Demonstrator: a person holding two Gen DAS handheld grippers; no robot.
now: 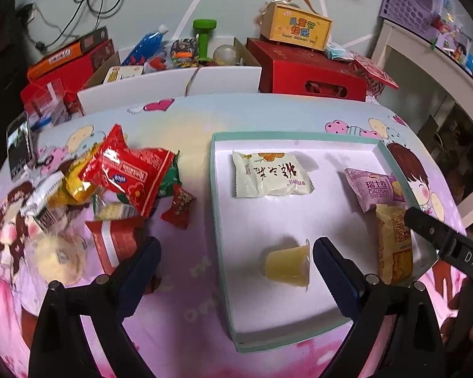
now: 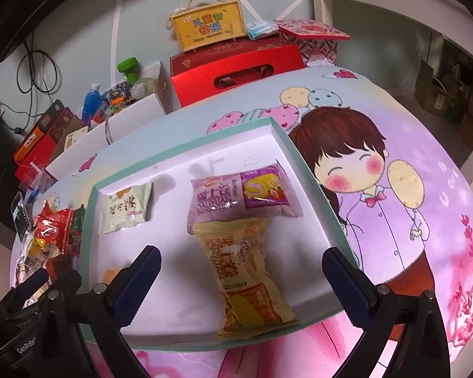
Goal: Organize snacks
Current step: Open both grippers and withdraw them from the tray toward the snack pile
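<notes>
A white tray with a teal rim (image 1: 219, 220) (image 2: 186, 146) lies on the cartoon tablecloth. Inside it are a cream packet (image 1: 269, 173) (image 2: 126, 209), a purple Swiss-roll packet (image 1: 376, 189) (image 2: 239, 193), a yellow packet (image 1: 394, 247) (image 2: 249, 280) and a yellow jelly cup (image 1: 288, 266) (image 2: 110, 275). My left gripper (image 1: 236, 266) is open over the tray's left rim, the jelly cup just inside its right finger. My right gripper (image 2: 241, 275) is open above the yellow packet, which lies between its fingers. A heap of loose snacks (image 1: 119, 182) (image 2: 55, 233) lies left of the tray.
Red gift boxes (image 1: 309, 71) (image 2: 236, 69), a yellow carry box (image 1: 296, 26) (image 2: 209, 23) and an open carton of bottles and toys (image 1: 179, 53) stand beyond the table's far edge. A phone (image 1: 19, 145) lies at the far left. White shelving (image 1: 432, 60) is on the right.
</notes>
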